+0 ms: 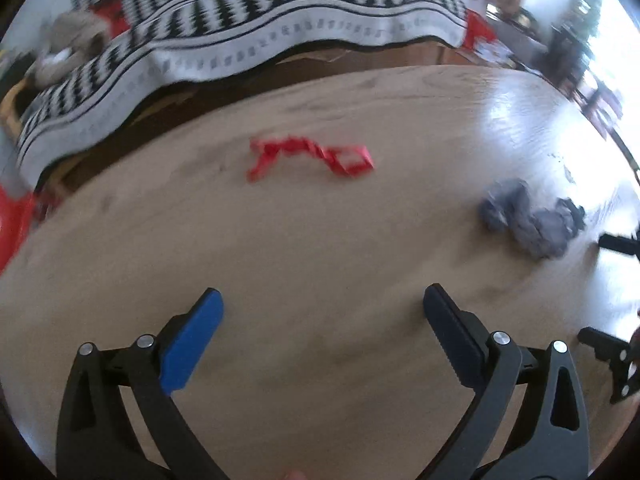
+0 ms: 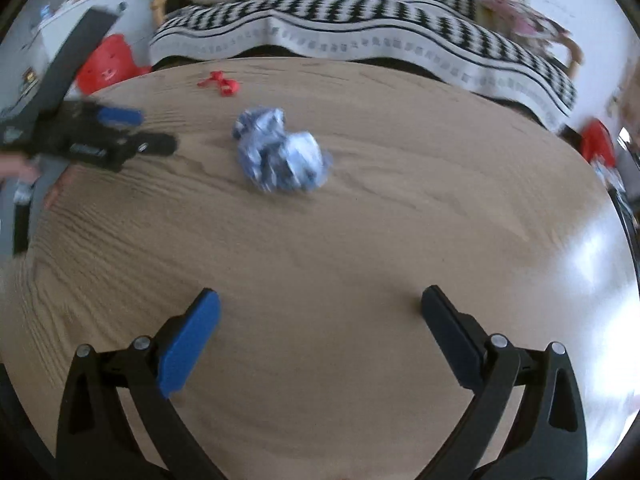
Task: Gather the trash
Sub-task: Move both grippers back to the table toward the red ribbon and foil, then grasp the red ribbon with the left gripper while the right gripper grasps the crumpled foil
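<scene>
Left wrist view, left to right: a red object (image 1: 10,220) sits off the table's left edge, too blurred to identify. Behind the wooden table (image 1: 280,248) runs a black-and-white patterned blanket (image 1: 248,24). The left gripper (image 1: 322,304) hangs above bare tabletop with its jaws spread wide and nothing between them. A strip of red ribbon (image 1: 312,156) lies flat on the wood ahead of that gripper, toward the far edge. To its right, well apart from it, rests a crumpled blue-and-white wrapper (image 1: 528,220), near the glare at the right side. At the far right edge, black parts of the right gripper (image 1: 612,292) enter the frame. Right wrist view, left to right: a red chair (image 2: 105,65) stands beyond the table's far left corner. The left gripper (image 2: 140,130) appears at the left, over the table, spread apart. The ribbon (image 2: 222,82) lies near the far edge, and the wrapper (image 2: 282,154) sits nearer, straight ahead. The right gripper (image 2: 320,304) is held above the wood with its jaws wide apart and empty. No container is visible in either view; both trash items lie loose on the table.
</scene>
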`<action>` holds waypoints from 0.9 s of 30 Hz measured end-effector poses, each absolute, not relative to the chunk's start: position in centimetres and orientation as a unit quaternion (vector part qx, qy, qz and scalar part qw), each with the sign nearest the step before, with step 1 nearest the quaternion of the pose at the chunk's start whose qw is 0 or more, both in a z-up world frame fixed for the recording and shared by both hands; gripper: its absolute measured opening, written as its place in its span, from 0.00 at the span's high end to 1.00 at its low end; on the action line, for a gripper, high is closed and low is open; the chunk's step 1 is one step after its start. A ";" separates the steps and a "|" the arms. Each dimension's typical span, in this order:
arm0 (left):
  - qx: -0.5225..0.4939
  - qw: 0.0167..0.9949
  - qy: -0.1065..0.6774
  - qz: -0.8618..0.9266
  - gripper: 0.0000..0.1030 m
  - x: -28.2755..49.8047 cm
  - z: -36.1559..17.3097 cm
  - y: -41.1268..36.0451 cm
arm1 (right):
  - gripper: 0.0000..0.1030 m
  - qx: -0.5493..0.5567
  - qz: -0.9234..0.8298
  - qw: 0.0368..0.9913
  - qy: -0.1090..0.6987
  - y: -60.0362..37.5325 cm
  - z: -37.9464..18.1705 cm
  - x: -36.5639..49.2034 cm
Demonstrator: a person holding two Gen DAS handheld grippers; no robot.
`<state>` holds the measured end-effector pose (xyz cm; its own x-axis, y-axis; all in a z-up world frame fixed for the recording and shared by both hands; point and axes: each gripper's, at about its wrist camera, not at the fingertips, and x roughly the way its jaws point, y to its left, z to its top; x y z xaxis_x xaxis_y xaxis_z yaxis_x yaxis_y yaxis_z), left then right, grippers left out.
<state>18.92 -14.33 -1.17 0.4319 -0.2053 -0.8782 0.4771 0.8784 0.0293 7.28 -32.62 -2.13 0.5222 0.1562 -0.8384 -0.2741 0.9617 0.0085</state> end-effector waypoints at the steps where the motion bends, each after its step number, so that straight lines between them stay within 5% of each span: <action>1: 0.146 0.831 0.491 -0.215 0.05 19.9 -1.2 -14.1 | 0.05 -0.070 0.135 0.867 0.475 -32.4 -2.1 8.2; 13: 0.208 0.802 0.453 -0.328 0.05 28.3 -1.3 -14.3 | 0.05 -0.107 0.200 0.851 0.473 -31.3 -2.0 14.4; 27: 0.244 0.791 0.434 -0.357 0.08 28.3 -0.9 -17.0 | 0.05 -0.109 0.194 0.846 0.484 -31.1 -1.9 15.4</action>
<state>28.32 -17.04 -0.87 0.3696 -0.3522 -0.8599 0.7758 0.6263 0.0769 15.44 -31.10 -1.91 0.4558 0.2231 -0.8617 -0.4335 0.9011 0.0040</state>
